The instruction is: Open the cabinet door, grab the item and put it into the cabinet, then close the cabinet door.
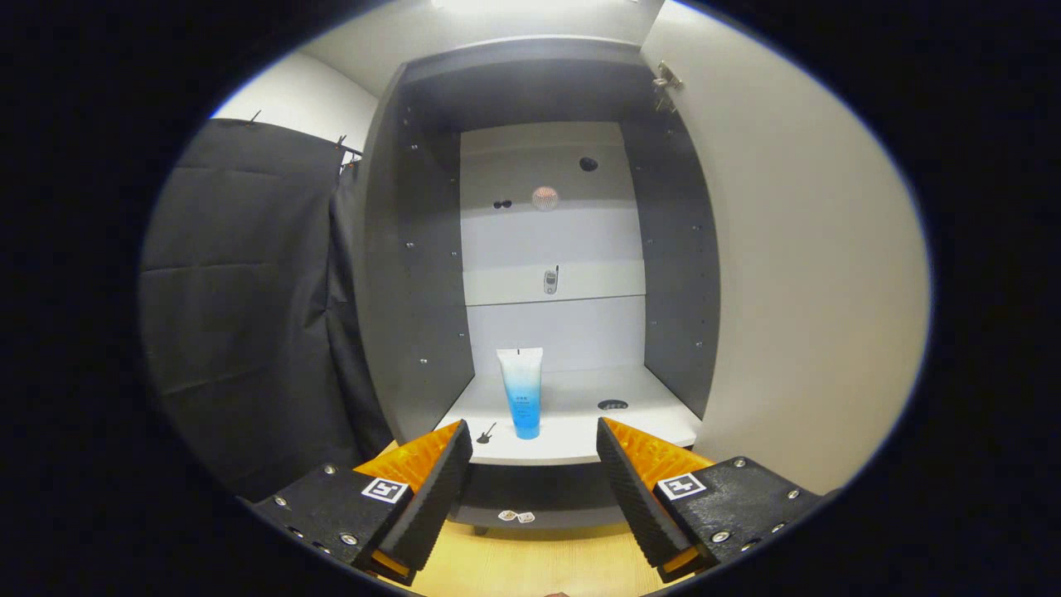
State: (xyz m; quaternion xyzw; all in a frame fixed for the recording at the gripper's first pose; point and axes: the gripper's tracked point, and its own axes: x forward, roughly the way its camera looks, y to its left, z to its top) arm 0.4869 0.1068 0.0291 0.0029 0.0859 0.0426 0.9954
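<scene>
Tube point(520, 392) stands cap-down on the cabinet point(414, 274) shelf, just beyond my gripper point(535, 464) — fingers spread wide, holding nothing. Door point(796, 274) hangs open at right. I judge closing comes next — hook its edge and swing it gently.

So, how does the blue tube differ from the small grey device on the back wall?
The blue tube stands upright on the cabinet shelf, just beyond the open gripper; the grey device hangs higher on the back wall. The tube is larger and blue-white, the device small and grey. Both are inside the cabinet.
</scene>
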